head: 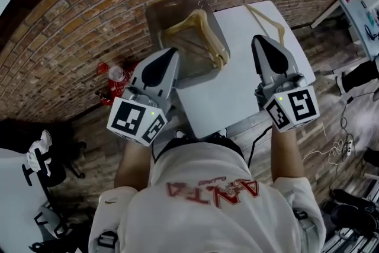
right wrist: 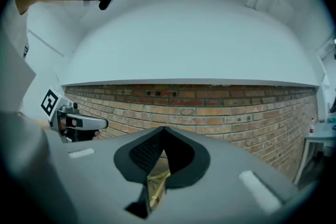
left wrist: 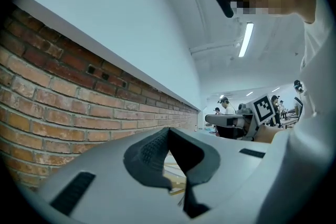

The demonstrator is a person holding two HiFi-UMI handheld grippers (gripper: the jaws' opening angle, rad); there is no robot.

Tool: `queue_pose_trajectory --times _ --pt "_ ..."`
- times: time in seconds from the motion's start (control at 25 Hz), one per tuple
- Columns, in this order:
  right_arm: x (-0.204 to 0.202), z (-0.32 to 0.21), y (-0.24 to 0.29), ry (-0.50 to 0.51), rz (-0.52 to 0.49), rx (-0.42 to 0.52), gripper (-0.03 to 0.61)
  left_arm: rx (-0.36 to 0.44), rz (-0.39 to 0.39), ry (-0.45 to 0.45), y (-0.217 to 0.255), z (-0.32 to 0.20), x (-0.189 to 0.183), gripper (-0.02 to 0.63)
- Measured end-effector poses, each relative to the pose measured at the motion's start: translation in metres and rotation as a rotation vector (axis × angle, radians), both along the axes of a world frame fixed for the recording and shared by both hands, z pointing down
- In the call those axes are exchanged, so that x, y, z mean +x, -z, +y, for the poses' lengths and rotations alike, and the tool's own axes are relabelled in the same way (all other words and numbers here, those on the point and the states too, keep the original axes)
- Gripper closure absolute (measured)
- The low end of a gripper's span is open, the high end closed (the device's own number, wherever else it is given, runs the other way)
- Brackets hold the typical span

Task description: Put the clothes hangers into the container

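Two grippers show, both clenched shut on nothing. The left gripper (head: 170, 53) hangs over the table's (head: 237, 92) left edge, just short of the container (head: 155, 18). The right gripper (head: 260, 39) hangs near the table's right edge.

One grey container stands at the table's far left corner, reaching past the left edge. Wooden hangers (head: 204, 29) lie inside it, overlapped so their number cannot be told. One more hanger (head: 271, 21) lies at the table's far right corner, just ahead of the right gripper.

Only the head view shows this layout. Each gripper view shows the other gripper, a brick wall (left wrist: 63, 113) and slivers of tan wood below its closed jaws. The left gripper view alone shows distant people (left wrist: 227, 106).
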State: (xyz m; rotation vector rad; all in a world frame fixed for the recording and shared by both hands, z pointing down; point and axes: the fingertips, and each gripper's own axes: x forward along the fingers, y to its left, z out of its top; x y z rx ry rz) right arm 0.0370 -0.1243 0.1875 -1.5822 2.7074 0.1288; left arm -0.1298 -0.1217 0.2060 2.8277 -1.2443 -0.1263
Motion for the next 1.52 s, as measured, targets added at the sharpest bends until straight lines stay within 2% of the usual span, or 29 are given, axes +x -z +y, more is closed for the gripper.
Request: queue_pose_trajectory --times 0.24,0.44,0.72,0.88,1.08,1.36,1.52 --pt "0.02 0.021 -0.011 -0.049 -0.018 -0.015 0.576 0.02 -0.032 -0.026 0.001 0.005 0.015 0.604" --pt "0.029 0.026 -0.018 -0.08 -0.039 -0.053 0.575 0.025 -0.014 -0.048 0.004 0.011 0.02 0.604" --pt "0.037 0.034 -0.029 -0.134 -0.044 -0.084 0.575 -0.02 -0.006 -0.098 -0.01 0.017 0.027 0.604" --pt "0.05 0.038 -0.036 -0.195 -0.049 -0.096 0.575 -0.074 0.007 -0.114 -0.024 0.015 0.033 0.604" --pt "0.09 0.058 -0.058 -0.354 -0.059 -0.17 0.575 -0.135 0.023 -0.202 -0.045 0.025 0.054 0.604" --pt "0.115 0.072 -0.088 -0.447 -0.079 -0.222 0.575 -0.159 0.041 -0.29 -0.073 0.04 0.071 0.604" --pt "0.124 0.078 -0.097 -0.455 -0.077 -0.232 0.575 -0.149 0.027 -0.336 -0.08 0.053 0.092 0.604"
